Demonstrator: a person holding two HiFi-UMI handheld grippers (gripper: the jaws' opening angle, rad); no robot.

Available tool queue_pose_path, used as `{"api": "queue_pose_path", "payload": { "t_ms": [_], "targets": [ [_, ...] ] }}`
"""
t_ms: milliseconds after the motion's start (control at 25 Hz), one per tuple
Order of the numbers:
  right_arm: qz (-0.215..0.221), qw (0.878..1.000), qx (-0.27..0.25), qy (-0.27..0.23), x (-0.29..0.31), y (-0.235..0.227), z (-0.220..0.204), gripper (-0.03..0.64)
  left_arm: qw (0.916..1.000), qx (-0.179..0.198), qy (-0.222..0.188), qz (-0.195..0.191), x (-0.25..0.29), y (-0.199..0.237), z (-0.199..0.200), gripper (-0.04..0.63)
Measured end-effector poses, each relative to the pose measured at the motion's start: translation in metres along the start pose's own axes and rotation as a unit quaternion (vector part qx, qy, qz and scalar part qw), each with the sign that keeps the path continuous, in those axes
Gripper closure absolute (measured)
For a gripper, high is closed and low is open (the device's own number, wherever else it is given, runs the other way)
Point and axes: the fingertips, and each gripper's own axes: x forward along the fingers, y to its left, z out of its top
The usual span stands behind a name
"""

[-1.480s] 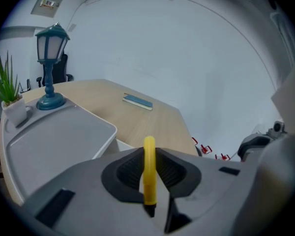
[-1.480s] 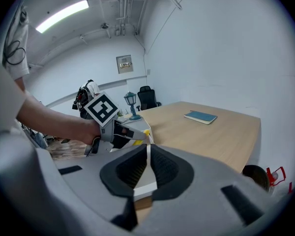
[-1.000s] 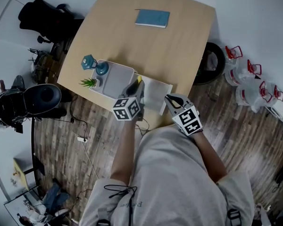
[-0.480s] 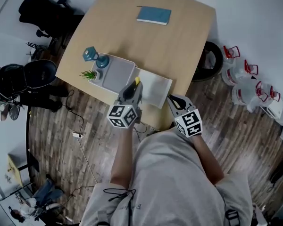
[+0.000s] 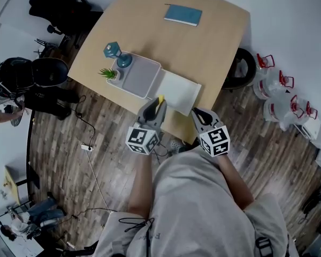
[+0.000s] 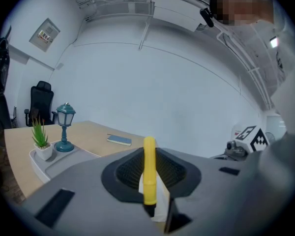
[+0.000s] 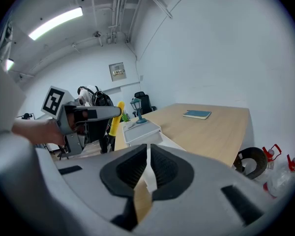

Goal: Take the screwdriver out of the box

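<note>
Near the table (image 5: 203,52) edge, your left gripper (image 5: 155,109) clamps the freed screwdriver (image 6: 149,171). Right gripper (image 5: 199,116) is closed, empty. Next, set it down.

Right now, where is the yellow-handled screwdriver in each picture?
Head view: the yellow-handled screwdriver sticks up from the left gripper, middle of the picture.
Left gripper view: dead centre, clamped upright.
Right gripper view: left of centre, in that gripper.
Shared landmark: the small teal lamp.
</note>
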Motion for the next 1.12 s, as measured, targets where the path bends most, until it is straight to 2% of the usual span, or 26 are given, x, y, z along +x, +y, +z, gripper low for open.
{"api": "queue_pose_path", "payload": {
  "t_ms": [280, 440, 680, 920, 1120],
  "targets": [
    [-0.007, 1.0, 0.007, -0.016, -0.017, 0.025, -0.005, 0.595, 0.9998, -0.002, -0.017, 0.009, -0.039, -0.006, -0.001, 0.529],
    [-0.003, 1.0, 0.016, -0.009, -0.023, 0.04, -0.014, 0.595, 0.9988, -0.015, -0.047, -0.003, -0.058, -0.011, 0.002, 0.529],
    [-0.012, 1.0, 0.018, -0.015, -0.035, 0.057, -0.03, 0.595, 0.9982, -0.003, -0.059, -0.011, -0.079, -0.024, -0.005, 0.529],
    [-0.014, 0.999, 0.028, -0.029, -0.038, 0.064, -0.033, 0.595, 0.9982, -0.001, -0.06, 0.007, -0.096, -0.024, -0.011, 0.529],
    [0.0, 0.999, 0.019, -0.028, -0.033, 0.076, -0.033, 0.595, 0.9966, -0.026, -0.072, 0.03, -0.108, -0.014, -0.008, 0.529]
  ]
}}
